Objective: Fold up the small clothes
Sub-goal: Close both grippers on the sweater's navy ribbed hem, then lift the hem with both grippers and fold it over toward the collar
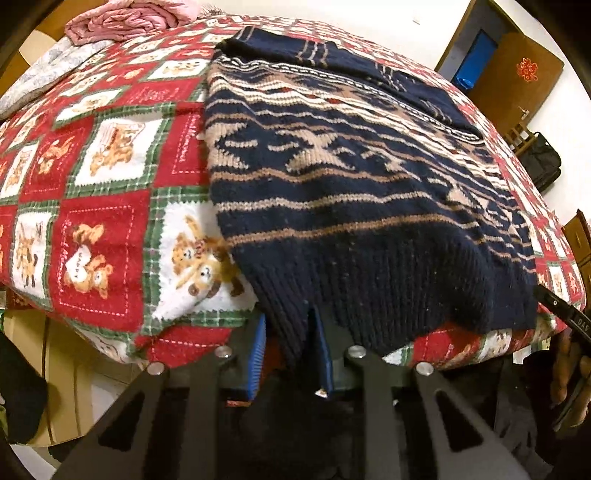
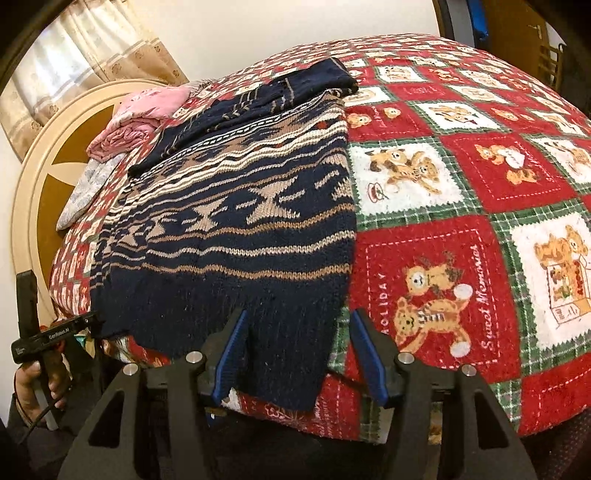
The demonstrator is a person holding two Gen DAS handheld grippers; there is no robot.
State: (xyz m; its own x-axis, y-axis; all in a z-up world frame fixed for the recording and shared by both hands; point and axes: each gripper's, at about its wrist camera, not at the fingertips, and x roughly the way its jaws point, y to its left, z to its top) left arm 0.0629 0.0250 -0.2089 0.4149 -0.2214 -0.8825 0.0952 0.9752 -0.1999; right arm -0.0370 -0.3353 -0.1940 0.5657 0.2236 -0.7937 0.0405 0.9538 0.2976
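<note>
on a teddy-bear quilt (image 2: 461, 236), a thick, floppy navy sweater (image 2: 258, 229) lies flat; the left gripper (image 1: 290, 347) pinches its ribbed hem (image 1: 388, 291), likely the best hold, while the right gripper (image 2: 295, 350) straddles it, jaws apart.

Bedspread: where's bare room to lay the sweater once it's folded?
The teddy-bear bedspread is bare across the whole stretch on the right gripper's side of the sweater. A narrower bare strip lies on the left gripper's side, ending at the pink clothes and grey garment near the headboard, where it is crowded.
</note>
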